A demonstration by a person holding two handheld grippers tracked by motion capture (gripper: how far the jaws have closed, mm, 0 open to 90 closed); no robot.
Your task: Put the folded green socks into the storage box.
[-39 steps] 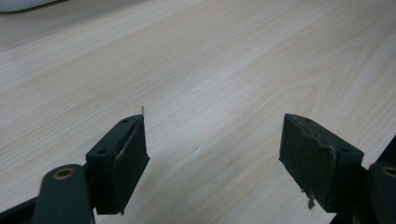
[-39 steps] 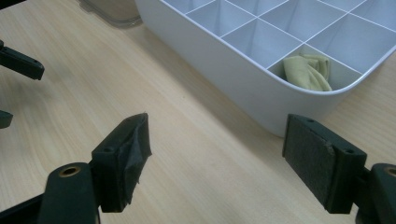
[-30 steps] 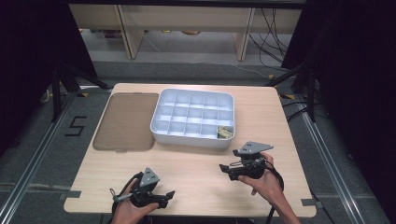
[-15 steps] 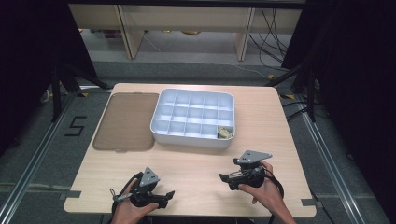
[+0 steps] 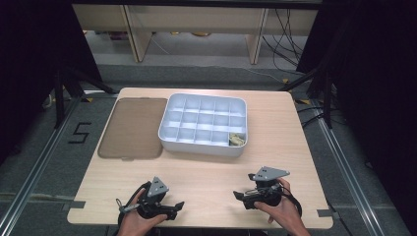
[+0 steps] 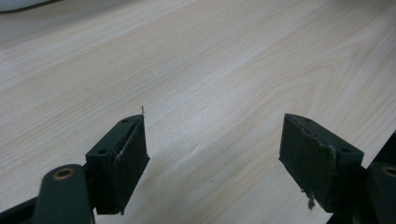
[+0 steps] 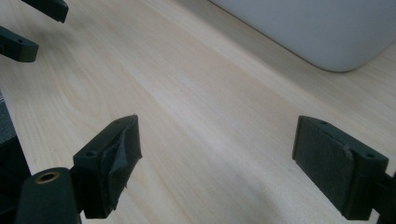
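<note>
My two grippers rest near the tabletop's near edge, both spread and empty.

My left gripper point(image 5: 180, 205) and right gripper point(image 5: 237, 195), its jaws just widened, face each other. One white tray point(image 5: 204, 147) sits mid-table holding one small item point(image 5: 236, 139); one brown lid point(image 5: 132, 127) lies beside it.

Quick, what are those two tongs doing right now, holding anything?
Left tongs: open, holding nothing.
Right tongs: open, jaws just widened, nothing between them.
</note>
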